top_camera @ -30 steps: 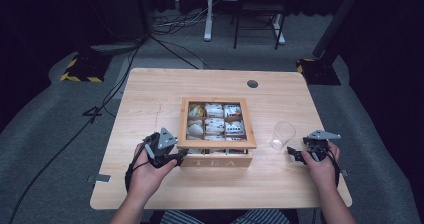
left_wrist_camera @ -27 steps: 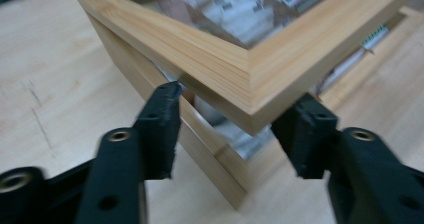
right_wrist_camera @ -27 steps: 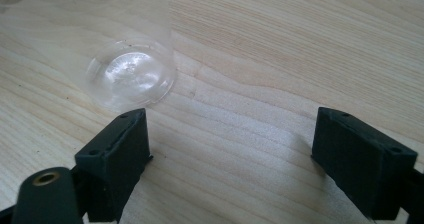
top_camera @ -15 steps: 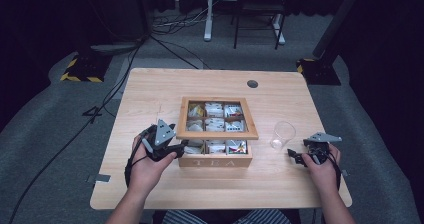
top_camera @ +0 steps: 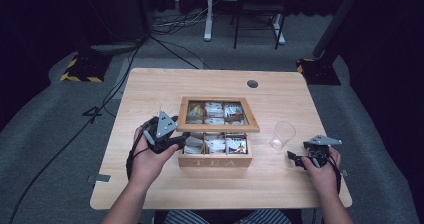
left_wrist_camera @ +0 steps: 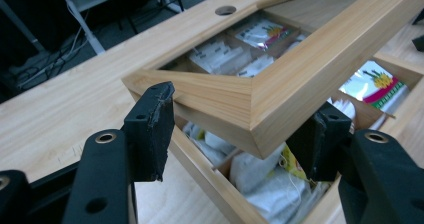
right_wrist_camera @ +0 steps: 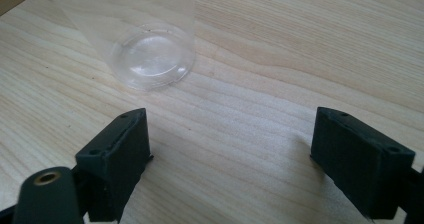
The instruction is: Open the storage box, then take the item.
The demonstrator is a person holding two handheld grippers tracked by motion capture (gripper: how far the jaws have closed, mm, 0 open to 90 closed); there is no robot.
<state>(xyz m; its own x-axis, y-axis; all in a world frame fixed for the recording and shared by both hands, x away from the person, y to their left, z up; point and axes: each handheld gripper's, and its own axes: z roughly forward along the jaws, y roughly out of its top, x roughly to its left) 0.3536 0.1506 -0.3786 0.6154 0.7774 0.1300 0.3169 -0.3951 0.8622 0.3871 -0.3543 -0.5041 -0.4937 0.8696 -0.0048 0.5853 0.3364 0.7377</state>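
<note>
A wooden tea box (top_camera: 215,160) marked TEA stands mid-table, with tea bags (left_wrist_camera: 260,174) in its compartments. Its window-framed lid (top_camera: 218,128) is tilted up at the front. My left gripper (top_camera: 179,143) is at the box's front left corner. In the left gripper view the lid's raised corner (left_wrist_camera: 300,69) sits between the wide-apart jaws of the left gripper (left_wrist_camera: 237,121), with the right jaw under the frame. My right gripper (top_camera: 296,158) rests open on the table, just in front of a clear plastic cup (top_camera: 283,135). That cup (right_wrist_camera: 150,54) stands beyond the right gripper (right_wrist_camera: 230,144), whose jaws hold nothing.
The light wooden table (top_camera: 150,89) has a round cable hole (top_camera: 252,83) at the back. Bare tabletop lies left of the box and behind it. Dark floor, cables and chair legs lie beyond the far edge.
The lid's front edge has risen from flat to tilted open, as my left gripper moved in under its front left corner. The right gripper has barely shifted.
</note>
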